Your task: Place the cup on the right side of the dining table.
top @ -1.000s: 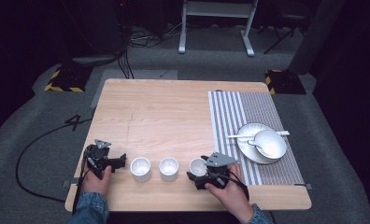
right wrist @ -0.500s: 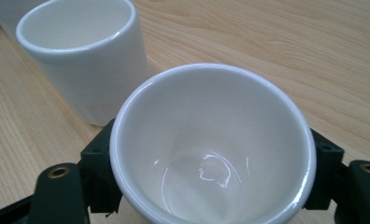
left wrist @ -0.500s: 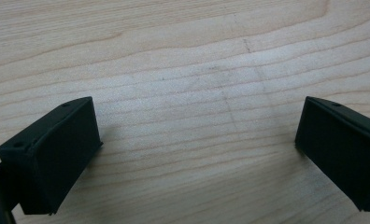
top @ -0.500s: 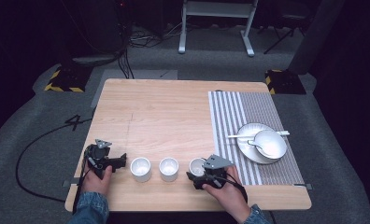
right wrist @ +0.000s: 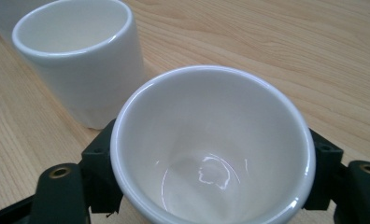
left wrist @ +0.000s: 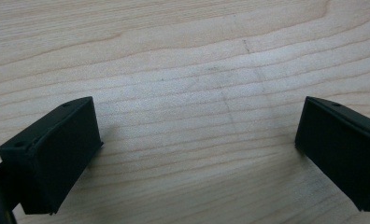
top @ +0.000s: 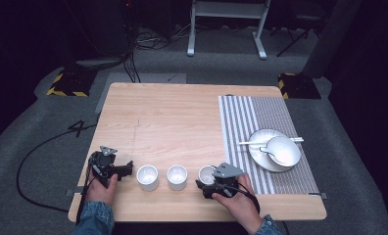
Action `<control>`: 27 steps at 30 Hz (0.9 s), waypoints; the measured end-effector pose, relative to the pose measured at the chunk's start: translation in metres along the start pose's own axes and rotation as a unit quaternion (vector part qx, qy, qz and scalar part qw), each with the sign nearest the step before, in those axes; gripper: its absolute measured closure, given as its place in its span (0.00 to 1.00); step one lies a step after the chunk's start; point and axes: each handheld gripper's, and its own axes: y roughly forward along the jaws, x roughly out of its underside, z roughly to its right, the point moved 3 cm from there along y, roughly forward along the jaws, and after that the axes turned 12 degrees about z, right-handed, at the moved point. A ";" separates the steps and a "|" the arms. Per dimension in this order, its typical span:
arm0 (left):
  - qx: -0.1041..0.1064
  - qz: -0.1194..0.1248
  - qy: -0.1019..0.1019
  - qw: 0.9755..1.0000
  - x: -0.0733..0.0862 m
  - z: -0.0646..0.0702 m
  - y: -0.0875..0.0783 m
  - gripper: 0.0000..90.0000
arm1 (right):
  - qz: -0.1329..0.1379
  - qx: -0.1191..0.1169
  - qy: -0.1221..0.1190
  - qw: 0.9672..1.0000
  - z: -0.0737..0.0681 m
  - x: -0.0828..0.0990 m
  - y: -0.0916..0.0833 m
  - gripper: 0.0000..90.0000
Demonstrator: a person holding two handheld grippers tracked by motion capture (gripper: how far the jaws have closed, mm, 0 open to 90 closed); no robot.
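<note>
Dark studio – hazard-taped floor (top: 60, 84), cables (top: 138, 41)

A: Left claw (top: 128, 169): position and state?

B: Held low over the near-left worktop (top: 172, 117) by the left hand (top: 103, 187); jaws spread wide apart, nothing between them, pointing toward the person's right.

A: Right claw (top: 204, 182)?

B: Held by the right hand (top: 236, 198) near the front edge, forearm entering from below. Its jaws press against both sides of a white cup (right wrist: 211, 149), which stands upright between them.
</note>
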 end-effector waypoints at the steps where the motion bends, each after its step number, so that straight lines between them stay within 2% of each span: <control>1: 0.000 0.000 0.000 1.000 0.000 0.000 0.000 0.00 | -0.001 0.001 -0.002 1.000 0.000 -0.001 0.000 0.30; 6: 0.000 0.000 0.000 1.000 0.000 0.000 0.000 0.00 | 0.005 0.004 0.013 1.000 0.007 -0.013 -0.005 0.30; 10: 0.000 0.000 -0.001 1.000 0.000 0.000 0.000 0.00 | 0.001 0.006 0.017 1.000 0.011 -0.018 -0.007 0.30; 13: 0.000 0.000 0.000 1.000 0.000 0.000 0.000 0.00 | 0.001 0.017 0.012 1.000 0.019 -0.030 -0.011 0.30; 17: 0.000 0.000 -0.001 1.000 0.000 0.000 0.000 0.00 | 0.004 0.019 0.015 1.000 0.026 -0.041 -0.015 0.30; 21: 0.000 0.000 -0.001 1.000 0.000 0.000 0.000 0.00 | 0.011 0.028 0.005 1.000 0.036 -0.059 -0.019 0.30; 24: 0.001 0.000 0.000 1.000 0.000 0.000 0.000 0.00 | 0.010 0.029 0.005 1.000 0.040 -0.065 -0.020 0.30; 27: 0.001 0.000 0.000 1.000 0.000 0.000 0.000 0.00 | 0.010 0.037 0.002 0.999 0.051 -0.080 -0.022 0.30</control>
